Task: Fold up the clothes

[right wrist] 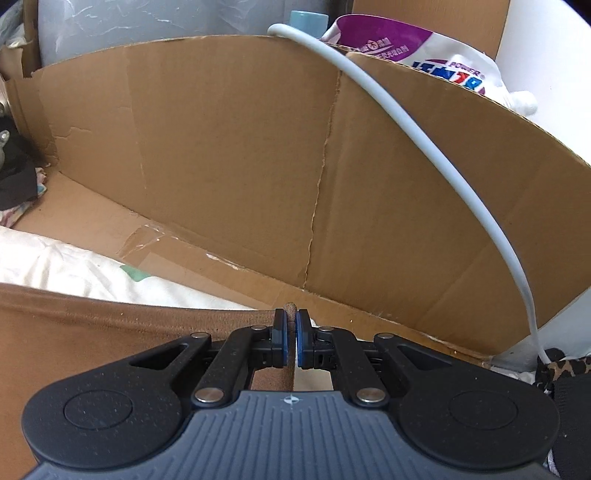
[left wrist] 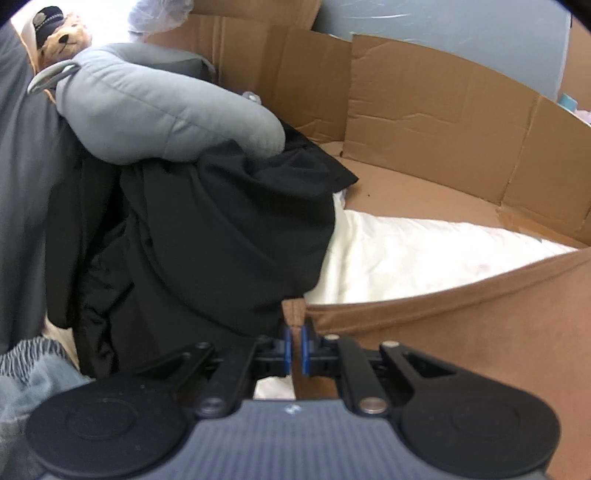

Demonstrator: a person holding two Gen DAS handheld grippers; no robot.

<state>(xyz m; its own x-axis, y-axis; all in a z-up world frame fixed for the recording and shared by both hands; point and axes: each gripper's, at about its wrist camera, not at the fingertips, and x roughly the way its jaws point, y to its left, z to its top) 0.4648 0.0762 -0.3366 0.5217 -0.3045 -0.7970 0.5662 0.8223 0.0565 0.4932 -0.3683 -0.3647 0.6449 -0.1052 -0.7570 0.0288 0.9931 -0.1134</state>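
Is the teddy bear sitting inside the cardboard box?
No, the teddy bear sits behind the grey pillow, outside the cardboard box.

Left tool (left wrist: 294, 349): a heap of black clothing (left wrist: 221, 236) rises just ahead-left, with a grey pillow (left wrist: 162, 110) lying on top; that side is blocked. To its right the white bedding (left wrist: 424, 254) lies low and flat, leaving open room up to the cardboard wall (left wrist: 424, 110).

Right tool (right wrist: 291, 341): cardboard wall (right wrist: 221, 147) stands close ahead, closing off forward travel. A white cable (right wrist: 436, 155) arcs over the wall's top edge and hangs down on the right, crossing that side. Bare cardboard floor (right wrist: 92, 214) ahead-left is free.
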